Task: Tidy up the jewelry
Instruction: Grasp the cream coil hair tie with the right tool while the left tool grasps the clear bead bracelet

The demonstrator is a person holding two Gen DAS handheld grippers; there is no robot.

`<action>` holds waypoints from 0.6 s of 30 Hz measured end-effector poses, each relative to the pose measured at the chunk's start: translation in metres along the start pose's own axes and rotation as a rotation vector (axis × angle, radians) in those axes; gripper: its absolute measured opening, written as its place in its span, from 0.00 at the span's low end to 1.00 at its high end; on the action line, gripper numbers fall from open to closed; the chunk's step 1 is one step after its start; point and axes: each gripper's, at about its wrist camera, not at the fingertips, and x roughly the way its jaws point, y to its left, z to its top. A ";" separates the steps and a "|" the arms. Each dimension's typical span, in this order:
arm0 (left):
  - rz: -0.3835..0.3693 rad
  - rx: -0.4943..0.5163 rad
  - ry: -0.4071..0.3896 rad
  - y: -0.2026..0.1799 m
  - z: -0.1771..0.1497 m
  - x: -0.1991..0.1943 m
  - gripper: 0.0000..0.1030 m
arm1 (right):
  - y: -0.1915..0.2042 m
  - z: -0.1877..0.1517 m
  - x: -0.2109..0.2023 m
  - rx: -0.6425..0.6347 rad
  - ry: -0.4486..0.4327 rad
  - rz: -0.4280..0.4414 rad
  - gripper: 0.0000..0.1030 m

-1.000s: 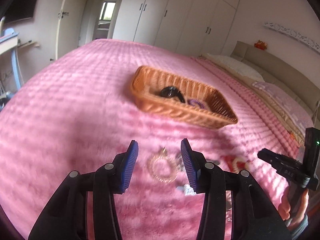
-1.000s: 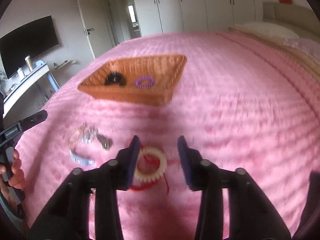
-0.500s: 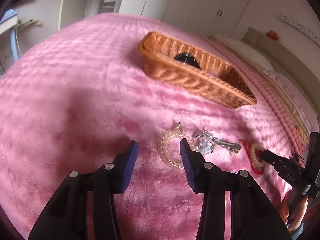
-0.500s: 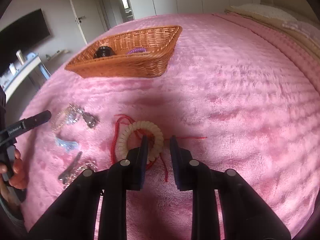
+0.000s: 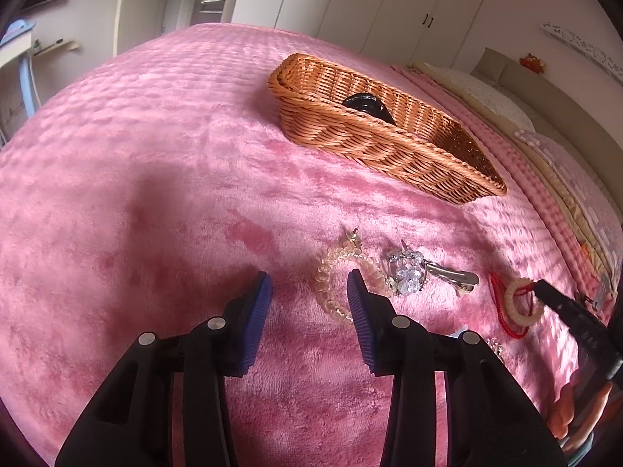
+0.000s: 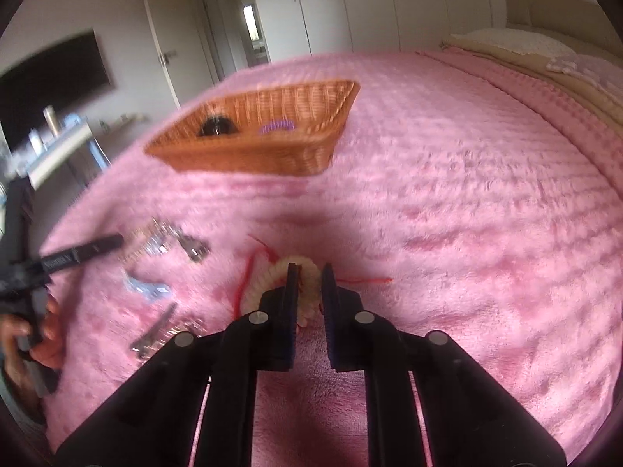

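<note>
On the pink bedspread my right gripper (image 6: 307, 272) is closing, and its pads pinch one side of a cream spiral ring (image 6: 268, 272) tangled with red string (image 6: 245, 272). The left wrist view shows that ring (image 5: 520, 313) with the right gripper (image 5: 541, 290) at its edge. My left gripper (image 5: 309, 292) hovers low, open and narrowing slightly, with nothing pressed between its jaws. A clear gold spiral bracelet (image 5: 331, 272) lies just ahead, against its right finger (image 5: 356, 303). A wicker basket (image 5: 389, 148) (image 6: 249, 155) holds a black item (image 5: 366, 103) and a purple spiral (image 6: 276, 126).
A crystal ornament (image 5: 409, 270) and a silver hair clip (image 5: 451, 274) lie right of the bracelet. A pale blue piece (image 6: 144, 288) and another silver clip (image 6: 153, 330) lie nearer me. A hand (image 6: 43, 334) holds the left gripper. Pillows and wardrobes stand beyond.
The right jaws have narrowed from wide around the cream ring to pinching it. The left gripper sank toward the bedspread, and the clear bracelet now sits by its right finger.
</note>
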 end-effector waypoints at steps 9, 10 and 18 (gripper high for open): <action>-0.009 -0.004 0.005 0.001 -0.001 0.002 0.37 | -0.014 0.002 -0.007 0.029 0.070 -0.018 0.09; -0.009 -0.002 0.004 0.001 -0.001 0.002 0.37 | -0.016 0.000 -0.009 0.024 0.080 -0.041 0.09; -0.013 0.005 0.001 0.001 -0.002 0.002 0.37 | -0.044 -0.013 -0.017 0.088 0.112 -0.086 0.09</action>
